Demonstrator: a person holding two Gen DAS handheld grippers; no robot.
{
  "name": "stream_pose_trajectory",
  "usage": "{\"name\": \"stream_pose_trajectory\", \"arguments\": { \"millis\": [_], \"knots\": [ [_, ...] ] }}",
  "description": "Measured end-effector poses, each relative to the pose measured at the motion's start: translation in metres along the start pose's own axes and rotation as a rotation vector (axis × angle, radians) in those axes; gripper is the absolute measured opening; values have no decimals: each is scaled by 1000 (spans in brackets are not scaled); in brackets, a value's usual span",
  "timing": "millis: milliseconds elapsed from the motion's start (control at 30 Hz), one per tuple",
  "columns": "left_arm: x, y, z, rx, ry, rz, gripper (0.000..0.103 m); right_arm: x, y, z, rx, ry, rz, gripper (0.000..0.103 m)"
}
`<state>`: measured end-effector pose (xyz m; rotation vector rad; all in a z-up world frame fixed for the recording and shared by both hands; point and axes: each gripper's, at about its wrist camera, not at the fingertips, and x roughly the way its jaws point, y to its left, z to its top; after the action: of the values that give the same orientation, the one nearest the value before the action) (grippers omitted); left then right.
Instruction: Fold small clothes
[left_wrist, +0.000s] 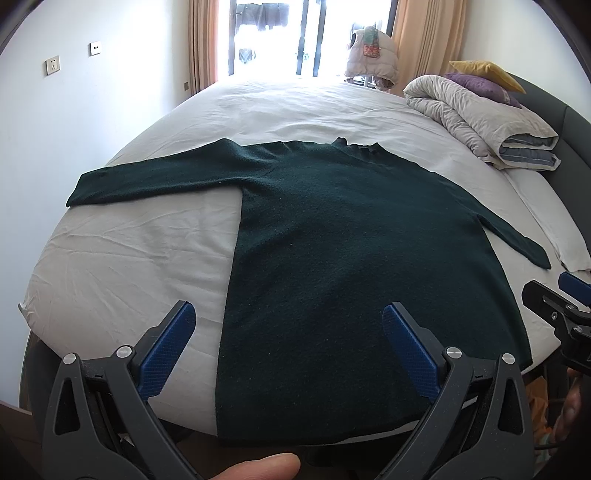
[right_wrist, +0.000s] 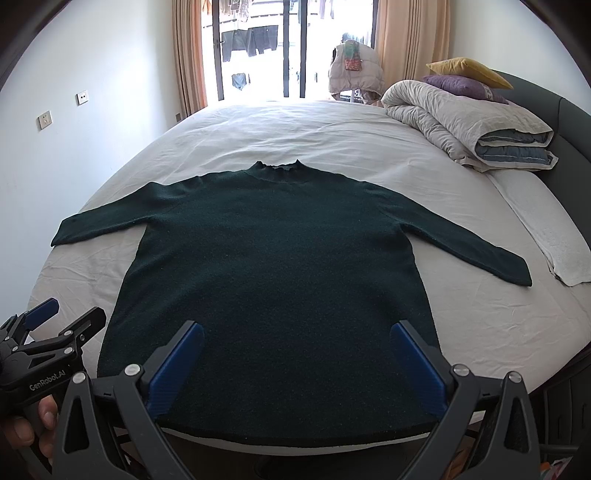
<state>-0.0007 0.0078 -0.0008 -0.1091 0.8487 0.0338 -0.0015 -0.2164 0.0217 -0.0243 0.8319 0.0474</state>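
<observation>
A dark green sweater (left_wrist: 332, 236) (right_wrist: 280, 266) lies flat on the white bed sheet (left_wrist: 122, 266) (right_wrist: 480, 325), collar far, hem at the near edge, both sleeves spread out sideways. My left gripper (left_wrist: 288, 317) hovers open above the hem's left part, nothing between its blue pads. My right gripper (right_wrist: 297, 334) hovers open over the middle of the hem, also holding nothing. The left gripper shows at the lower left of the right wrist view (right_wrist: 62, 317); the right one shows at the right edge of the left wrist view (left_wrist: 554, 295).
A rolled duvet (right_wrist: 469, 125) with purple and yellow pillows (right_wrist: 465, 74) sits at the bed's far right by the dark headboard (right_wrist: 569, 122). A folded white towel (right_wrist: 554, 236) lies along the right side. Behind the bed are a window and curtains, with a wall to the left.
</observation>
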Motion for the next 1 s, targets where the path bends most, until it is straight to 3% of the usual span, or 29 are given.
{"name": "stream_pose_trajectory", "arguments": {
  "millis": [1000],
  "knots": [
    [1,2,0,-2,3,-2,103,2,-2,-2,0,5,-1,103]
  ]
}}
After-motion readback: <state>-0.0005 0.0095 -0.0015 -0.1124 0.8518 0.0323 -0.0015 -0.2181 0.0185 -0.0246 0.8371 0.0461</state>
